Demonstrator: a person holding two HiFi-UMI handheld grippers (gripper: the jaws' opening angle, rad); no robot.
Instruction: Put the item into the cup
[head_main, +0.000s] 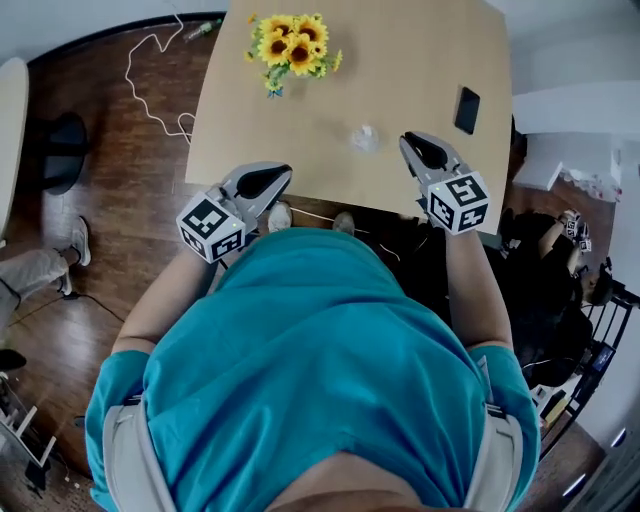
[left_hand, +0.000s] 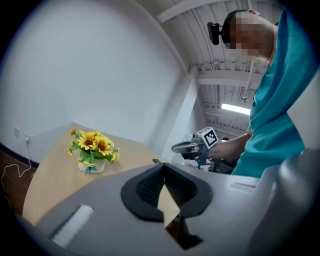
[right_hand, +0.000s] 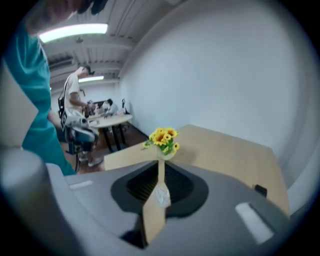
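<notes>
The pale wooden table (head_main: 400, 60) is filling the far half of the head view. At its near edge, the left gripper (head_main: 280, 175) is holding its jaws together, empty. The right gripper (head_main: 412, 142) is keeping its jaws a thin slit apart, gripping nothing. Yellow sunflowers in a white pot (head_main: 292, 45) are sitting at the far edge. A flat black phone (head_main: 467, 109) is lying at the right. The small clear cup (head_main: 365, 138) is standing mid-table, just left of the right gripper.

Looks out over the left gripper (left_hand: 162, 170), jaws meeting at the tips with nothing between them, onto a pale wooden table (left_hand: 55, 175). Farther back on it, a pot of sunflowers (left_hand: 93, 150) before a white wall. At right, the right gripper (left_hand: 176, 148), held by a person in a teal shirt (left_hand: 280, 110).
</notes>
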